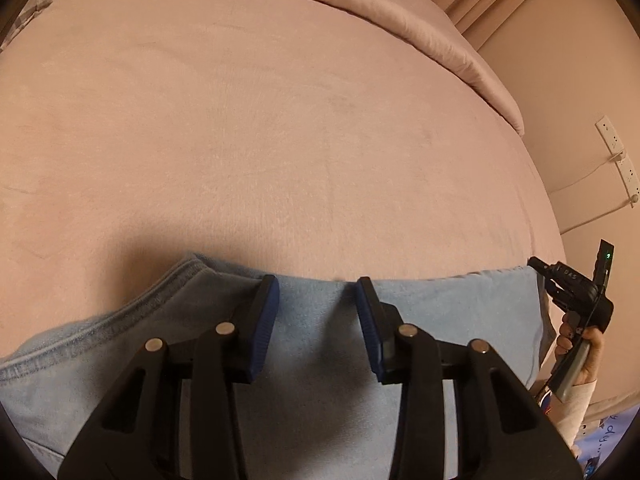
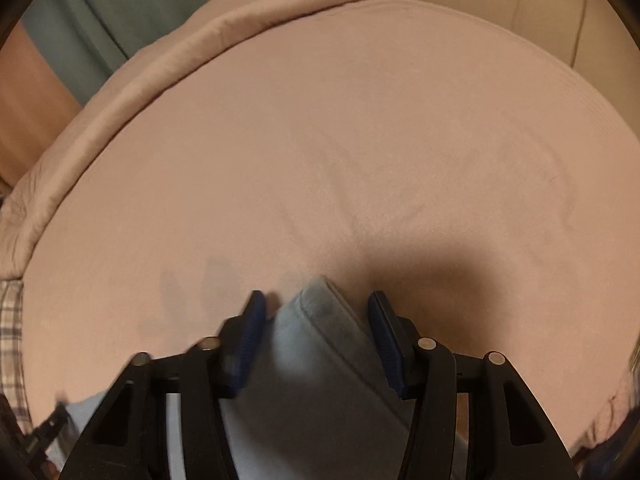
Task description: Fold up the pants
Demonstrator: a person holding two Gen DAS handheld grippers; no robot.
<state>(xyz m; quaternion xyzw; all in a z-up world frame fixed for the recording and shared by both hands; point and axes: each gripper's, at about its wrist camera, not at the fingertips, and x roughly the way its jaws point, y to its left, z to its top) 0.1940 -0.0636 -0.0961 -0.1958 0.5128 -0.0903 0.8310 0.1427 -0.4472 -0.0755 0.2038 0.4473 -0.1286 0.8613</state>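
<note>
Light blue pants (image 1: pixel 320 340) lie flat on a pink bed sheet (image 1: pixel 260 140), at the near edge of the bed. My left gripper (image 1: pixel 316 292) is open just above the pants, near their far edge, holding nothing. In the right wrist view, my right gripper (image 2: pixel 316 308) is open with a raised corner of the pants (image 2: pixel 320 312) standing between its blue pads (image 2: pixel 252 332), which do not clamp it. The right gripper also shows in the left wrist view (image 1: pixel 572 284), at the right end of the pants, held by a hand.
A rolled pink comforter (image 1: pixel 400 12) runs along the far side of the bed. A wall with a power strip (image 1: pixel 618 156) is to the right. A plaid cloth (image 2: pixel 10 320) lies at the left edge. A curtain (image 2: pixel 104 20) hangs behind.
</note>
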